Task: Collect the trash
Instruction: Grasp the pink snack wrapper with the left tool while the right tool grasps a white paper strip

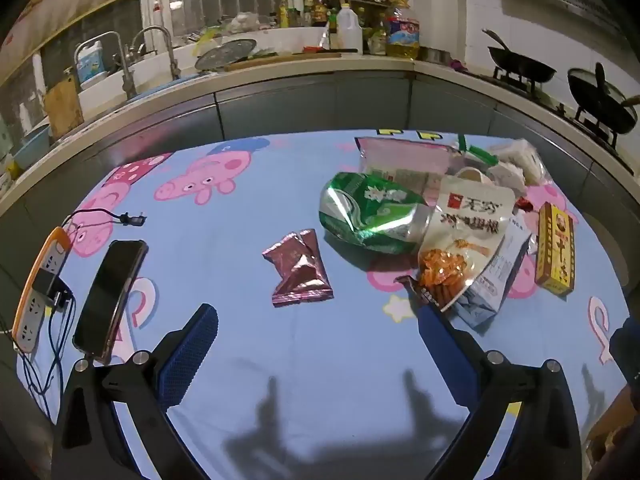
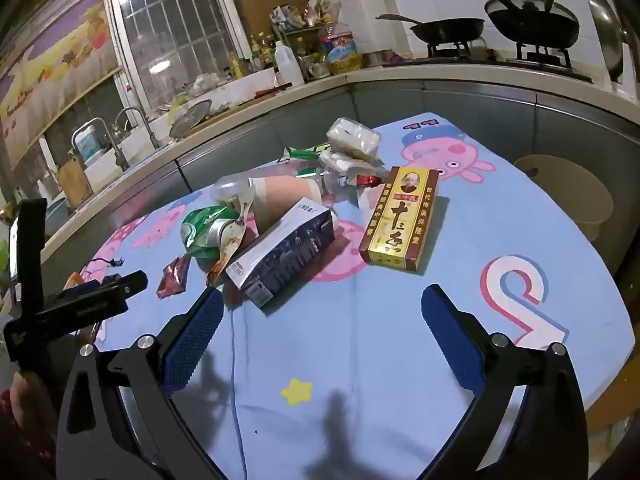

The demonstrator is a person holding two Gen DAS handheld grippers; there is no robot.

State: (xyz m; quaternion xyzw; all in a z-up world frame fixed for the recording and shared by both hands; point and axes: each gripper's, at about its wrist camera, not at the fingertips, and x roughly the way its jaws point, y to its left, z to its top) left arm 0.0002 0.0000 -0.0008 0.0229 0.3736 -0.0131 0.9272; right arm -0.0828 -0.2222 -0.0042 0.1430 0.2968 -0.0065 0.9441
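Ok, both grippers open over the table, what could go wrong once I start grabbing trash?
1. The phone and power strip lie left of the left gripper; a sweep there could snag their cables.
2. The green bag, snack pouch and carton overlap, so pulling one may drag the others.

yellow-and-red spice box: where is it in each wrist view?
Left wrist: the yellow-and-red cardboard spice box lies at the right edge of the litter pile, lengthwise away from the camera.
Right wrist: upper centre, right of the pile.
Shared landmark: the crumpled green foil bag.
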